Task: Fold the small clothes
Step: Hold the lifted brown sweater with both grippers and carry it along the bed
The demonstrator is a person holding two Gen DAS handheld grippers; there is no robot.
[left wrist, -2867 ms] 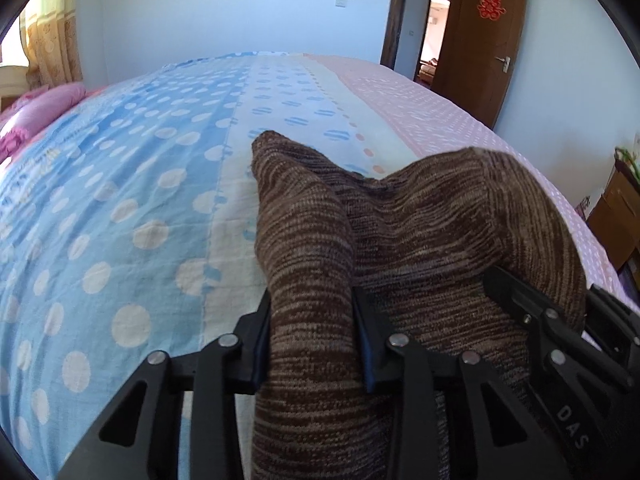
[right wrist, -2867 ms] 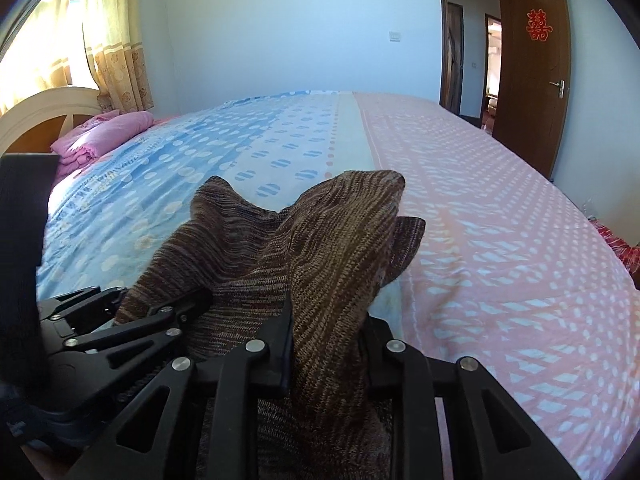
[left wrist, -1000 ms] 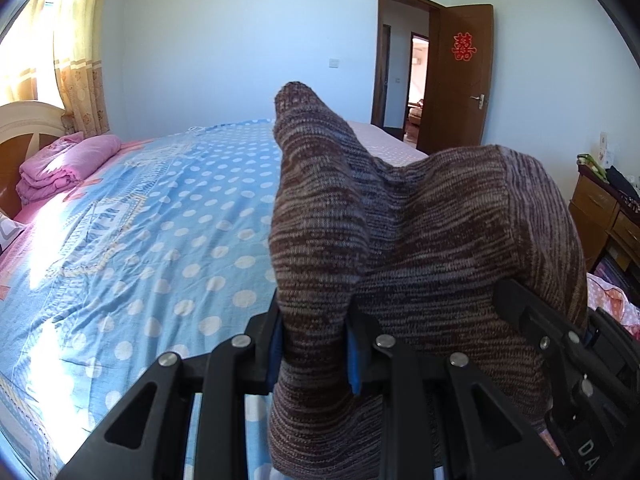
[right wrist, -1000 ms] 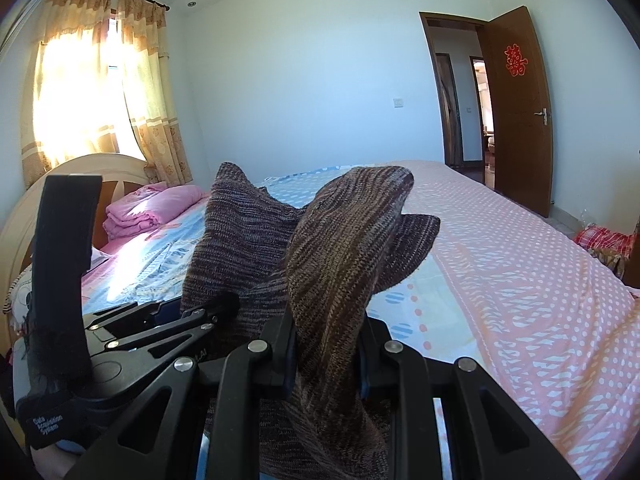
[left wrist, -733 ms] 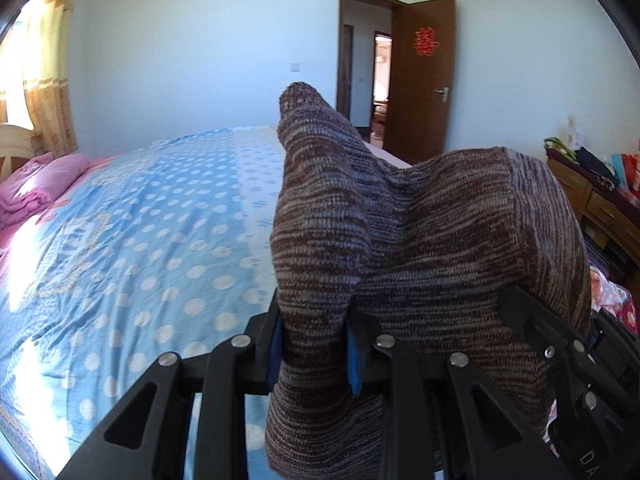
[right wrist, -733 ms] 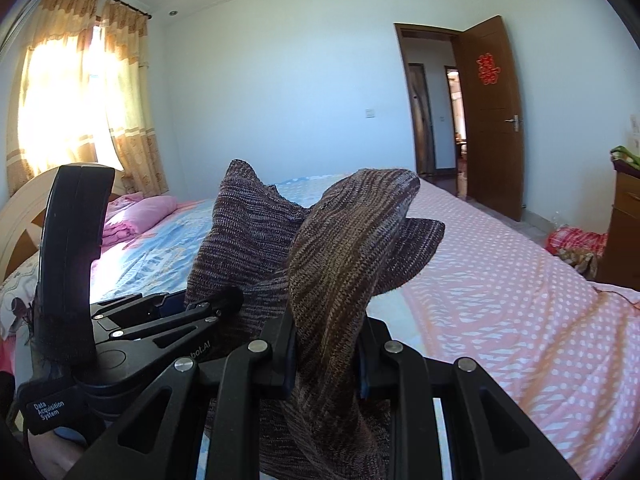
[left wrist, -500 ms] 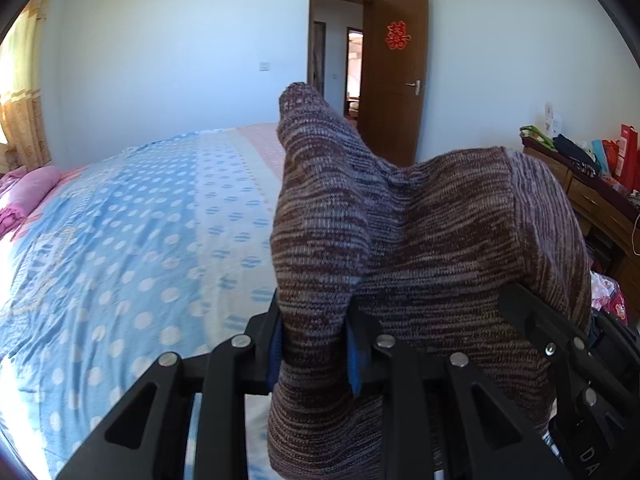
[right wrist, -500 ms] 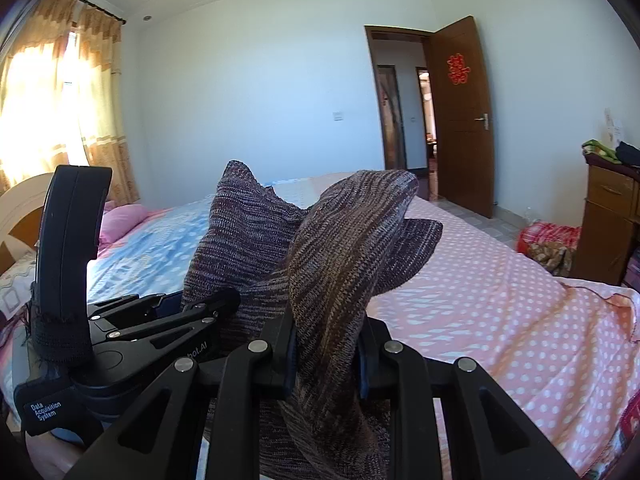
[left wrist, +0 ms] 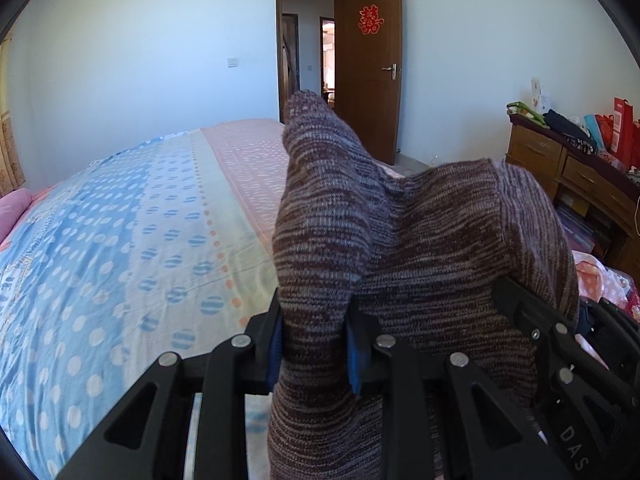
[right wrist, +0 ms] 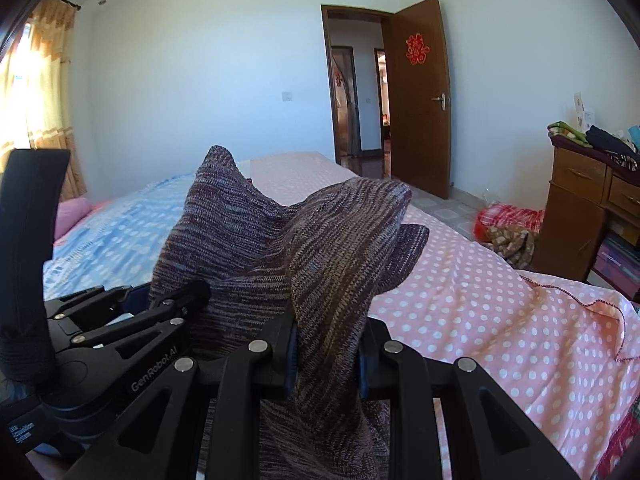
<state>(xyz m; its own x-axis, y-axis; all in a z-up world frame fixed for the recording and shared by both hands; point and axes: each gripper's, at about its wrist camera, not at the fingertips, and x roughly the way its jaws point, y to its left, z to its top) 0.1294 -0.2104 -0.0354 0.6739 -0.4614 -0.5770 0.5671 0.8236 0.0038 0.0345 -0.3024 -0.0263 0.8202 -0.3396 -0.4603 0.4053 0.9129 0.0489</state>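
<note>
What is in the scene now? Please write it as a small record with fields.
garment: brown knitted garment, bunched, lifted above the bed
left tool: shut on the garment
right tool: shut on the same garment
surface: bed, blue and pink dotted sheet
background: open brown door, wooden dresser
fold: not yet visible

Brown marled knit garment (left wrist: 420,248), held aloft.
Bunched; two pinched folds stand upright, the rest drapes down, clear above the bed.
</note>
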